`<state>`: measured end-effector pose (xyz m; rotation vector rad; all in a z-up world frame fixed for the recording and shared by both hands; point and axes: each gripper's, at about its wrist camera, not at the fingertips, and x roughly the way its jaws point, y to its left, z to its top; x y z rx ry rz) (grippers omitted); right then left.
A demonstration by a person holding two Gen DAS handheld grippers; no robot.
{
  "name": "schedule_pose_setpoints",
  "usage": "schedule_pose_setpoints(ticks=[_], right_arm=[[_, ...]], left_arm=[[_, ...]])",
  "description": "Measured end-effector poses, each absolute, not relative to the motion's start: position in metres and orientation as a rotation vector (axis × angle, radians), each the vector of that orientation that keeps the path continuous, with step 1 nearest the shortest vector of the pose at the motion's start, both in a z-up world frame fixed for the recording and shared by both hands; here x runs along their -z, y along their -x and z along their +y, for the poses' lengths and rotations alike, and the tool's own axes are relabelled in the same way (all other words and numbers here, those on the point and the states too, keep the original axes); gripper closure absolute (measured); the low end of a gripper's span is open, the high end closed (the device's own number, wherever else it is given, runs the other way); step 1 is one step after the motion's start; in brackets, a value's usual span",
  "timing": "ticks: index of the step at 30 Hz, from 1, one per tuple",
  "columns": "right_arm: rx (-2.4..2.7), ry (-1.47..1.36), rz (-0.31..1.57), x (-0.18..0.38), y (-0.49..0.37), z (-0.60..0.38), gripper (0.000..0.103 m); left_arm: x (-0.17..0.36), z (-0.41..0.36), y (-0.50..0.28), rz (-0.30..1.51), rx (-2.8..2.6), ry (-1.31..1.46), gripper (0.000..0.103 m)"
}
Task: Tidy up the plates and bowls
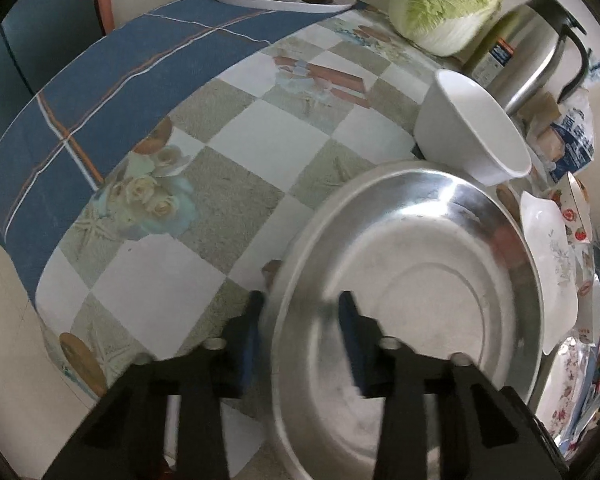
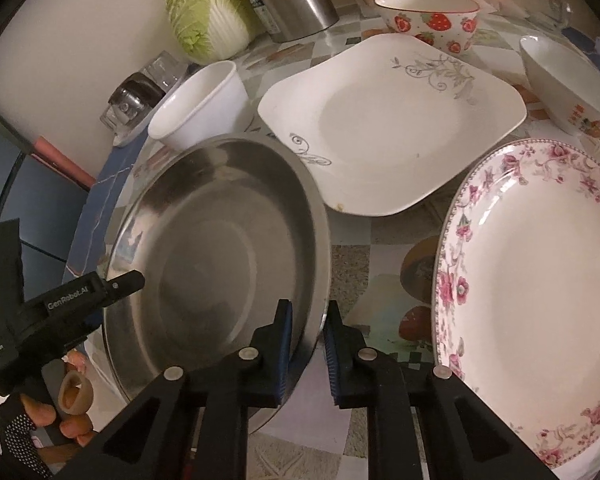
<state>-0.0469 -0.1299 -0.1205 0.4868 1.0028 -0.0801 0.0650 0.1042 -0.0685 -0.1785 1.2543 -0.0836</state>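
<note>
step: lift steel basin (image 2: 220, 240) | left gripper (image 1: 300, 312) clamps near rim, right gripper (image 2: 306, 320) clamps opposite rim | raise level, clear square plate (image 2: 388, 128)

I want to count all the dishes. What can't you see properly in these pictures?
- Right wrist view: flowered plate cut off by the edge.
- Left wrist view: dishes at the right edge squashed too small; left gripper blurred at the steel pan rim.
- Both views: the pan's underside is hidden.
</note>
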Motion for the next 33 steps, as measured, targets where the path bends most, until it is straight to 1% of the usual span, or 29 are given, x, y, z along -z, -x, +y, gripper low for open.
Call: schedule_pose_setpoints(ticks=[2, 11, 23, 33], right_arm=[[0.095, -0.458, 1.002, 0.118, 0.047, -0.128, 0.086], [0.063, -0.366, 0.961, 0.097, 0.051, -0.116, 0.087], [0.042, -0.338, 0.897, 0.074, 0.069, -0.124, 0.087], [0.068, -0.344, 0.848, 0.061, 0.073, -0.145, 0.086]], left_arm=[[0.068, 0.114, -0.063, 1.254, 0.075, 0.238, 0.080], [0.049, 0.136, -0.043, 1.222, 0.070, 0.273, 0.084], [0.031, 0.126, -0.041, 1.187, 0.089, 0.262, 0.084], [0.001, 0.083, -0.046, 1.132, 0.111, 0.146, 0.084]])
